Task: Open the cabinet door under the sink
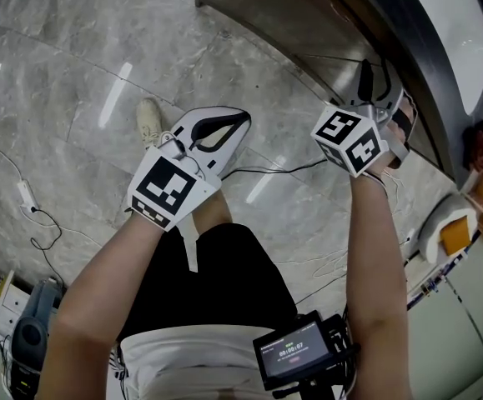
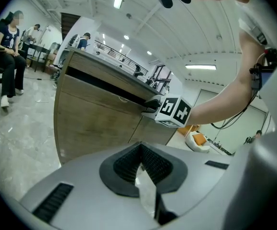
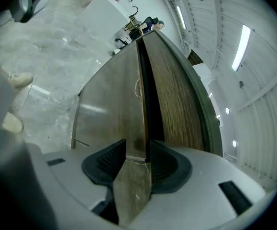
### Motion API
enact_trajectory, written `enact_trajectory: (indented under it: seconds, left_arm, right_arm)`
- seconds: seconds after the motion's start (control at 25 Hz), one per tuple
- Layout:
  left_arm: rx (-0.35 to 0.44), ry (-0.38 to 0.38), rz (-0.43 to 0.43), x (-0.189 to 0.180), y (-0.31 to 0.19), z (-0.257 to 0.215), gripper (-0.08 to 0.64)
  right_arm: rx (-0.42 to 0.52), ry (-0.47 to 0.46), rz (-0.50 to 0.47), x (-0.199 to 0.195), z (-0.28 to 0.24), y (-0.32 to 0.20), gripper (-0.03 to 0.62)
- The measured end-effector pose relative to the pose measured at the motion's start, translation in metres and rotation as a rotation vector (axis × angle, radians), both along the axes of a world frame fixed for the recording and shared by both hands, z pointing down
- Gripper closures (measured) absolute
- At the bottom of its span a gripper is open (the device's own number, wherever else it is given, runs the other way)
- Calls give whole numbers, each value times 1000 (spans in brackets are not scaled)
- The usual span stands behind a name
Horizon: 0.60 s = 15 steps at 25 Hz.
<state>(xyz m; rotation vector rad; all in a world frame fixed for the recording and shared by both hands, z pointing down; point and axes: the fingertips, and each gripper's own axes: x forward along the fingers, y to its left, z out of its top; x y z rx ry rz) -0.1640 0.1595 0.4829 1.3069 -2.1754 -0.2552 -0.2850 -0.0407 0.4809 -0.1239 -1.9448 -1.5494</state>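
Straddling the door's [image 3: 109, 114] top edge, the right fingers [image 3: 107, 161] stand apart, unclamped, the edge running straight ahead between them, while the left fingers [image 2: 128, 164], shut and empty, hang farther back.

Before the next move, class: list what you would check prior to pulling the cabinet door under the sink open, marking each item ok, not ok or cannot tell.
1. Right gripper on the cabinet door's top edge: ok; the edge stands between its jaws.
2. Pads pressing on that edge: cannot tell.
3. Left gripper out of the way: ok; shut, empty, held away from the door.
4. Door state: ok; it looks closed, ready to be pulled.
5. Floor before the door: cannot tell; a black cable lies there and might snag.
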Motion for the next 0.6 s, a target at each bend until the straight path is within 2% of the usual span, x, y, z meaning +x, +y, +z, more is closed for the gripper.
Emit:
enact_trajectory:
  seconds: [0.16,0.4,0.6]
  left_arm:
    - [4,25,-18,1,6,7,551]
    - [13,50,-43,3,12,6,551]
    - [22,56,-38,2,7,3,551]
  right_arm:
    - [69,5,37,-2,11,-6,426]
    - [134,-8,40,-2,4,-7,423]
    - [195,-57,53,-7,9,-9,423]
